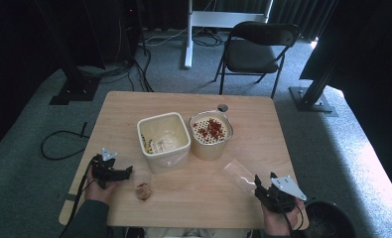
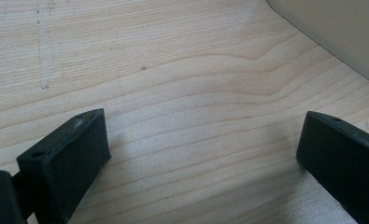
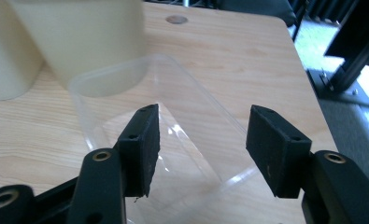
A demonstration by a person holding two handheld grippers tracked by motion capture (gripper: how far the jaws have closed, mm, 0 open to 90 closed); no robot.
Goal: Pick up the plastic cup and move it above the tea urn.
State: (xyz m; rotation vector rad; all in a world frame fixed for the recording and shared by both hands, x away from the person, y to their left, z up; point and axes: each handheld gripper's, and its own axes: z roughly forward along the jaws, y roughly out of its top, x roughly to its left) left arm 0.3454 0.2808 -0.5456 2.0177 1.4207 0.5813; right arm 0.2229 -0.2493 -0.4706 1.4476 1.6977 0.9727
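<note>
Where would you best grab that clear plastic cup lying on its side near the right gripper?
Probably across the side wall near its base. The clear plastic cup lies on the wooden table with its open mouth facing away, base toward the right gripper. Come in low from the person's side; the open jaws already straddle it.

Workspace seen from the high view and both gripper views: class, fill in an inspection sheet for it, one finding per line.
Surface: light wooden table, bare grain between the left jaws.
Job's things: clear plastic cup lying on its side before the right gripper; small cup with reddish content beside the left gripper.
Clutter: square cream container; round container with a perforated insert holding red pieces.
Grippers: both open; the right jaws flank the clear cup's base, contact unclear.
Cables: black cables on the floor left of the table.
Surroundings: folding chair, grey carpet, black stands.
</note>
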